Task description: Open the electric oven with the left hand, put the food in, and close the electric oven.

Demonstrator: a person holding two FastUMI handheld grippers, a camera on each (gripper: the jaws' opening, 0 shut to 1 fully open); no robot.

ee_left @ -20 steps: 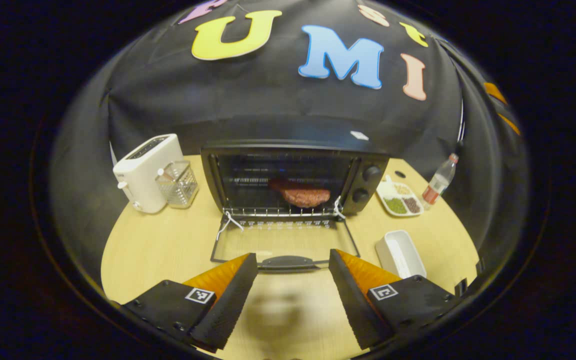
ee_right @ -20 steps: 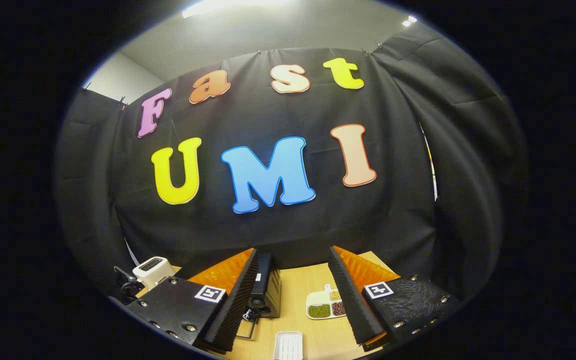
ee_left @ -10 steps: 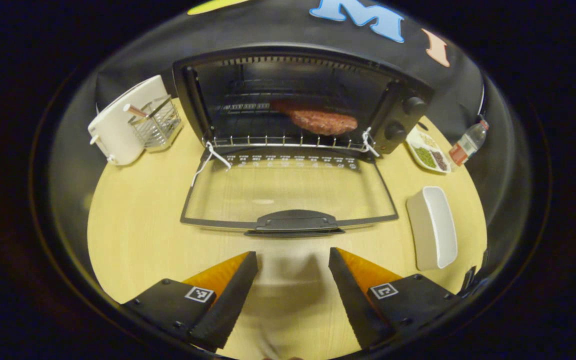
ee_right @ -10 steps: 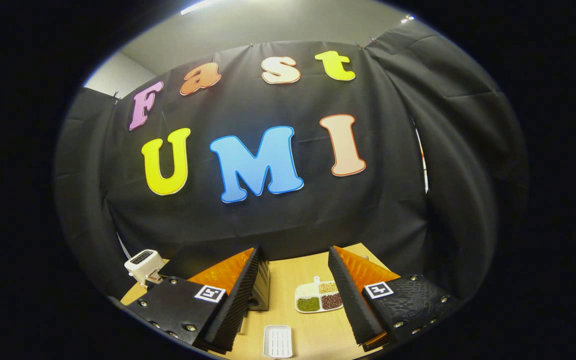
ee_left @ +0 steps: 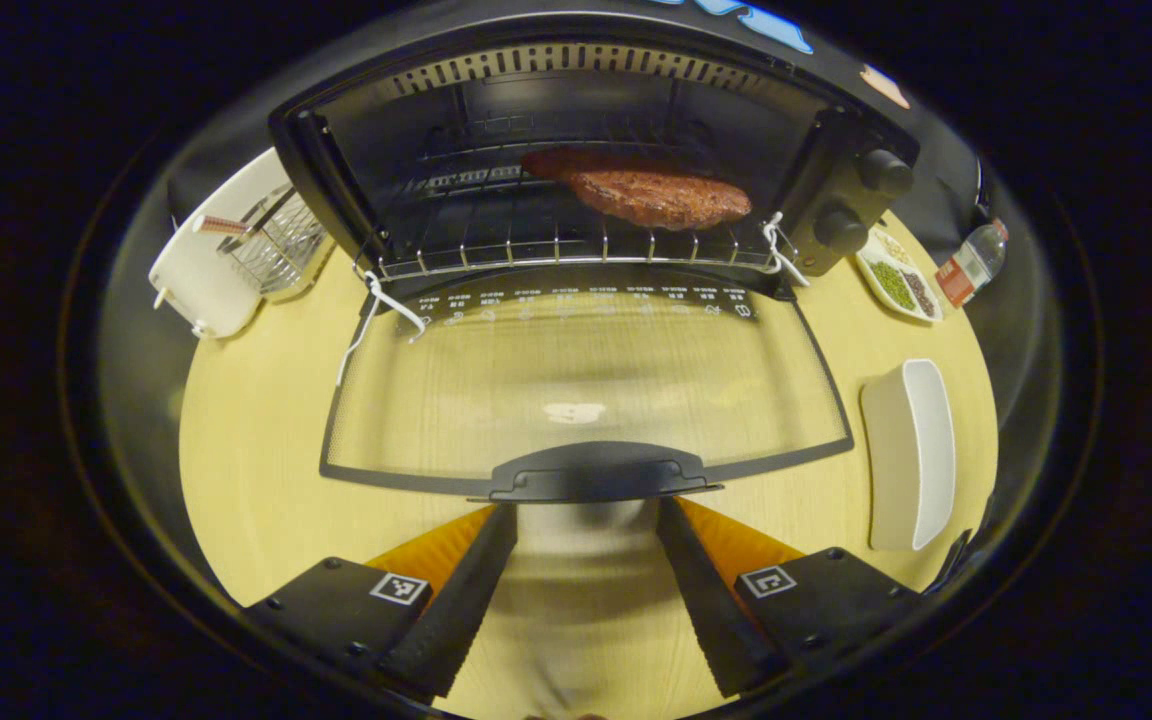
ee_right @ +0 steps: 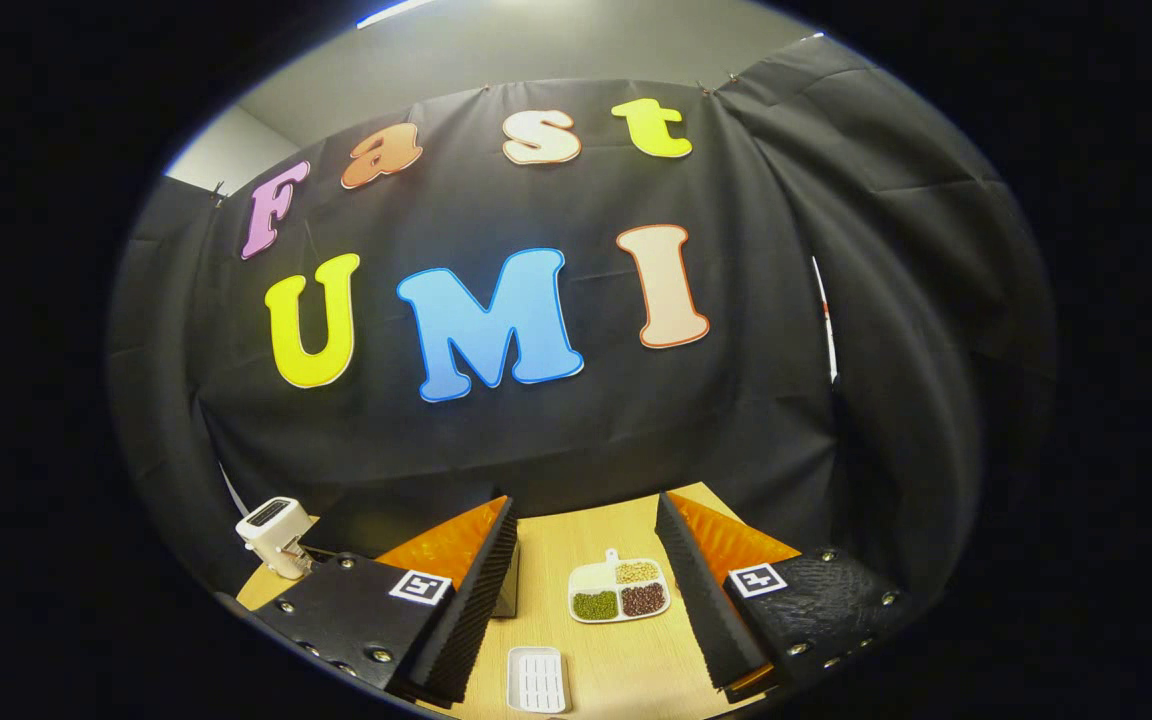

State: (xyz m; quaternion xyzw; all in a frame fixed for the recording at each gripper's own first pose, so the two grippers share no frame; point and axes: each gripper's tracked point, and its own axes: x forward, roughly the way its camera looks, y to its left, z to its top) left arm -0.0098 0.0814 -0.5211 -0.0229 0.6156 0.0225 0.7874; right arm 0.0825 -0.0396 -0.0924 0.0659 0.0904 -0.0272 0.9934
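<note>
Wooden table [ee_left: 256, 440] bears one open oven [ee_left: 586, 130] holding one meat patty [ee_left: 661, 198]; both hand-held grippers gape, empty.

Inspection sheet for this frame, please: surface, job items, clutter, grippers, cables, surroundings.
Surface: light wooden table.
Job's things: electric oven open, glass door folded flat; food on the rack inside.
Clutter: white toaster, wire basket, sectioned dish, white tray, bottle.
Grippers: left hand-held gripper open, at the door handle; right hand-held gripper open, empty.
Cables: white ties at door hinges.
Surroundings: black cloth wall.
</note>
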